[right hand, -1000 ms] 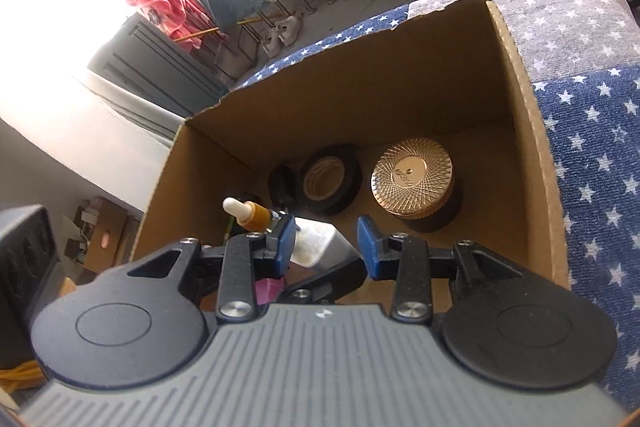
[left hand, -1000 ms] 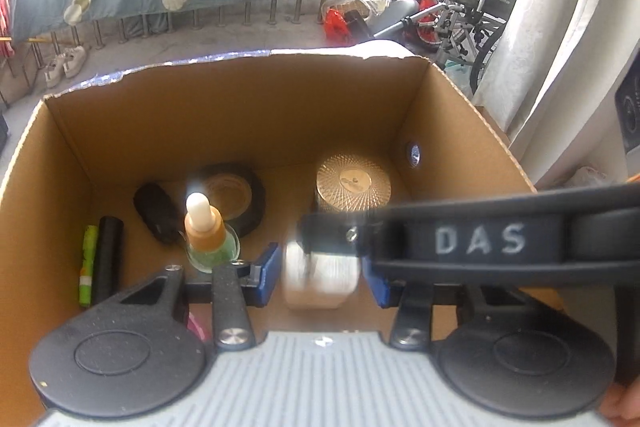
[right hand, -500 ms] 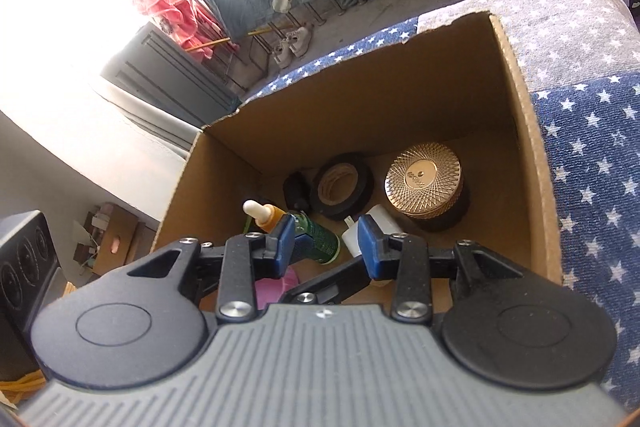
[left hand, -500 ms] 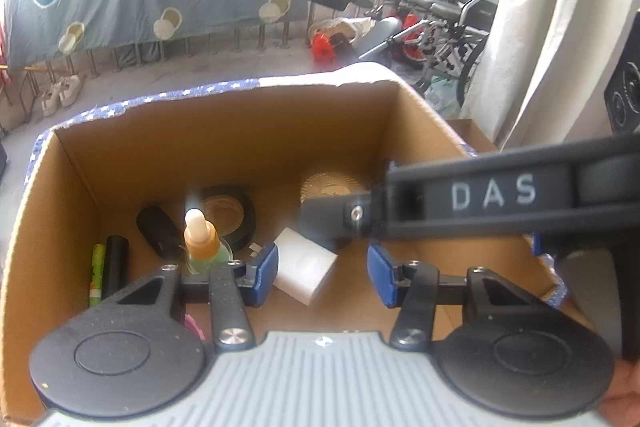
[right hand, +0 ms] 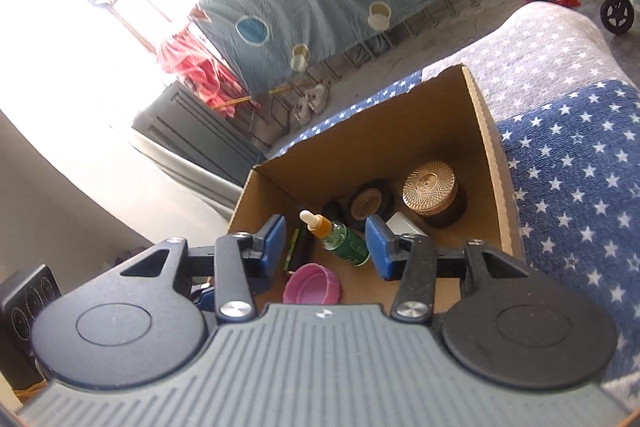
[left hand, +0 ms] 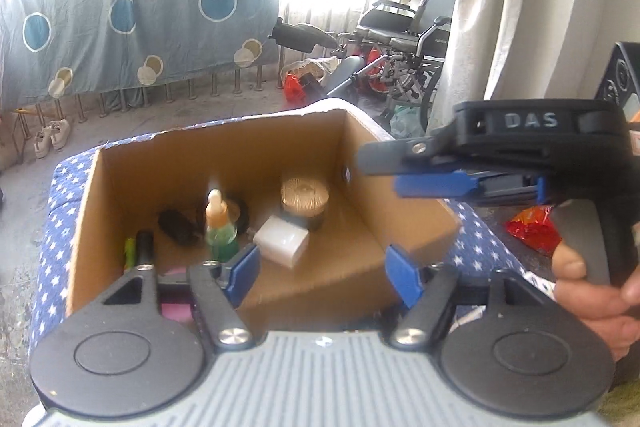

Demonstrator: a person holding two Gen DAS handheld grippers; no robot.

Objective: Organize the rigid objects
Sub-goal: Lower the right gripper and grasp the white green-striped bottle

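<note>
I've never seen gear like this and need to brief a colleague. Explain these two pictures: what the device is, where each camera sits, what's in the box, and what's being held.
No robot here: a person carries hand-held tongs in each hand, each with a fisheye camera looking along its blue-padded fingers. One picture looks over the left tongs, with the right tongs and the hand holding them in view; the other looks over the right tongs.

On a star-patterned blue cloth stands an open cardboard box. Inside: a gold-lidded round jar, black tape roll, green dropper bottle, white block, pink round lid.

Both tongs are opening and hold nothing.
</note>
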